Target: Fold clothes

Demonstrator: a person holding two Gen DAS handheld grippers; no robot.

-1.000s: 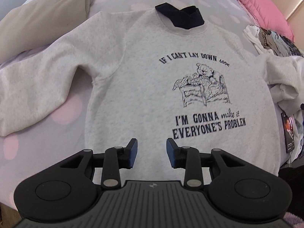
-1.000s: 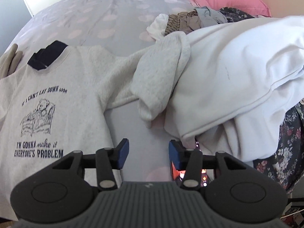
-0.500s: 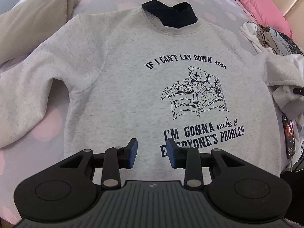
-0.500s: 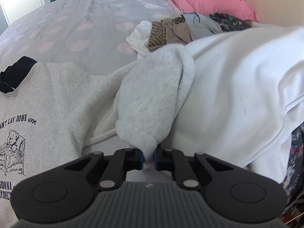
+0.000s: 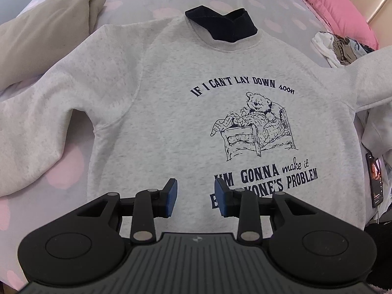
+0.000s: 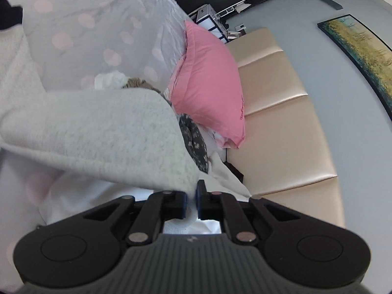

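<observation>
Right gripper (image 6: 191, 199) clamping sleeve cuff (image 6: 189, 188), sweatshirt (image 5: 171, 98) flat on bedspread (image 5: 61, 178)

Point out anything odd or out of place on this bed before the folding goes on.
A phone lies by the grey sweatshirt, beside the unfolded clothes pile, where it could get folded in. A dark collar pokes from the sweatshirt's neck.

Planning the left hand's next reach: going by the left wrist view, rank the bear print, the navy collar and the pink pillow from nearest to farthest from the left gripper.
From the left gripper:
1. Bear print, on the sweatshirt's chest, ahead and slightly right.
2. Navy collar, at the neck opening, straight ahead.
3. Pink pillow, far right corner by the headboard.
</observation>
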